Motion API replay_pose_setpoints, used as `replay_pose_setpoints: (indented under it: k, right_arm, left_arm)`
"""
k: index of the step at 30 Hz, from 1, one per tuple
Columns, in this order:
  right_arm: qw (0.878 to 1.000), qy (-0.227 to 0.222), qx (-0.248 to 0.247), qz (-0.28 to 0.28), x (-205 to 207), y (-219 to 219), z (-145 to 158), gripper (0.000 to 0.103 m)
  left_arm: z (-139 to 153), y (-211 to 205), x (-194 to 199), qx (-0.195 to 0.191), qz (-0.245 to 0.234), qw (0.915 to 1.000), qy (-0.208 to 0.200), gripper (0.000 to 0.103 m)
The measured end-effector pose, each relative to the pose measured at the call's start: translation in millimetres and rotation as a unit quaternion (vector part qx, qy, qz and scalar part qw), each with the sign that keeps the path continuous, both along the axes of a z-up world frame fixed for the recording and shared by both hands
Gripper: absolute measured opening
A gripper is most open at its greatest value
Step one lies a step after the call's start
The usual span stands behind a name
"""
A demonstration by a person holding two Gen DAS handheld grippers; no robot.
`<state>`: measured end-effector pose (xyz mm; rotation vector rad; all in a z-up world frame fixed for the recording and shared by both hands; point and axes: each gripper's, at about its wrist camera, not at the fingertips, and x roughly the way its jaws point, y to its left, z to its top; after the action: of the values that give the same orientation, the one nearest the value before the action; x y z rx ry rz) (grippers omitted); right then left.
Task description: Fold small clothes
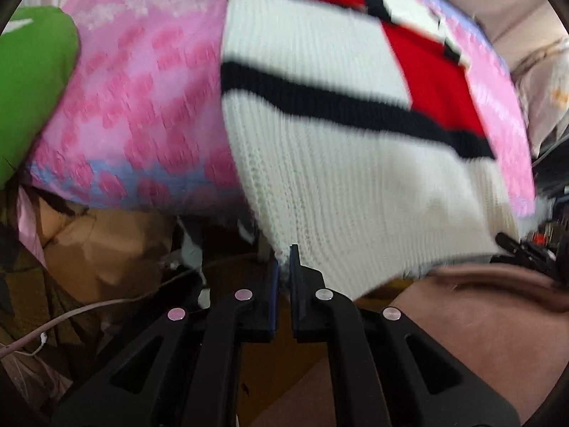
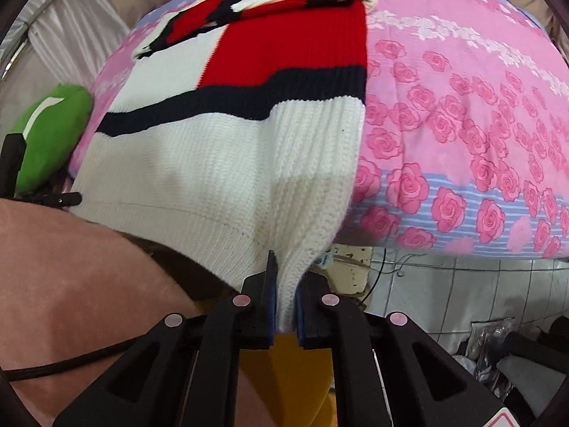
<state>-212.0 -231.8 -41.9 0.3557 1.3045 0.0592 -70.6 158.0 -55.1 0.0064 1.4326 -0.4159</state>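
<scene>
A small knitted sweater (image 1: 338,163), white with red blocks and dark navy bands, lies on a pink rose-print bedspread (image 1: 142,114). Its near hem hangs over the bed's front edge. My left gripper (image 1: 284,259) is shut on the hem's left corner, a thin bit of white knit pinched between the pads. In the right wrist view the same sweater (image 2: 227,163) spreads over the bedspread (image 2: 462,124), one sleeve folded across the top. My right gripper (image 2: 286,284) is shut on the hem's right corner, with a thick fold of knit bunched between its fingers.
A green cushion (image 1: 32,89) sits at the bed's left edge, also the green cushion (image 2: 53,135). A person's pink-clad leg (image 1: 480,338) is near below. Brown bags and a white cable (image 1: 71,316) lie under the bed's left side. Tiled floor (image 2: 462,291) shows at right.
</scene>
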Motion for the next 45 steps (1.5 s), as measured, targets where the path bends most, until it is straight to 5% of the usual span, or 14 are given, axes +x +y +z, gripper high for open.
replay_pose_setpoints:
  k: [6, 9, 12, 14, 18, 21, 25, 29, 31, 35, 36, 37, 39, 45]
  right_arm:
    - [0.992, -0.103, 0.034, -0.071, 59.1, -41.7, 47.5, 0.007]
    - [0.984, -0.113, 0.060, -0.125, 110.9, -67.3, 26.6, 0.007]
    - [0.984, -0.071, 0.063, -0.148, 148.1, -70.1, -15.0, 0.008]
    - [0.982, -0.051, 0.073, -0.165, 160.8, -67.5, -35.2, 0.011]
    - [0.974, -0.078, 0.070, -0.199, 155.8, -69.7, -16.5, 0.033]
    - [0.969, -0.132, 0.019, -0.209, 133.3, -73.3, 14.3, 0.057]
    - [0.973, -0.146, -0.012, -0.176, 120.7, -81.2, 17.8, 0.060]
    - [0.980, -0.129, -0.026, -0.149, 135.7, -79.2, -1.5, 0.060]
    - [0.982, -0.122, -0.030, -0.144, 154.6, -76.2, -11.4, 0.060]
    - [0.981, -0.108, -0.039, -0.154, 183.8, -67.9, -29.0, 0.059]
    - [0.982, -0.103, -0.042, -0.151, 188.3, -65.3, -31.7, 0.050]
    - [0.984, -0.093, -0.038, -0.145, 193.1, -62.2, -36.9, 0.030]
    - [0.987, -0.077, -0.034, -0.136, 194.3, -58.2, -41.8, 0.010]
    - [0.975, -0.150, 0.011, -0.162, 159.2, -66.9, 13.0, 0.007]
  left_arm:
    - [35.2, -13.7, 81.0, -0.060, 0.074, 0.9899, -0.105, 0.004]
    - [8.4, -27.7, 118.6, -0.052, 0.092, 0.9885, -0.109, 0.005]
    - [-24.5, -37.6, 140.9, -0.016, 0.103, 0.9902, -0.094, 0.010]
    - [-31.6, -35.9, 140.3, -0.012, 0.124, 0.9859, -0.112, 0.023]
    - [-9.4, -28.5, 122.5, -0.018, 0.124, 0.9777, -0.169, 0.068]
    - [8.8, -27.0, 110.1, -0.022, 0.075, 0.9717, -0.223, 0.079]
    - [-3.5, -39.2, 120.4, -0.023, 0.023, 0.9765, -0.213, 0.083]
    - [-27.3, -47.8, 152.5, 0.003, 0.045, 0.9794, -0.197, 0.083]
    - [-36.3, -51.8, 163.6, 0.005, 0.061, 0.9835, -0.171, 0.074]
    - [-39.4, -59.1, 167.0, -0.031, 0.049, 0.9879, -0.144, 0.020]
    - [-38.0, -59.8, 165.3, -0.032, 0.043, 0.9881, -0.144, 0.007]
    - [-37.8, -60.4, 163.6, -0.036, 0.038, 0.9885, -0.142, 0.007]
    - [-29.9, -56.9, 157.2, -0.045, 0.034, 0.9871, -0.150, 0.006]
    - [39.0, -20.0, 153.1, -0.110, 0.092, 0.9734, -0.179, 0.005]
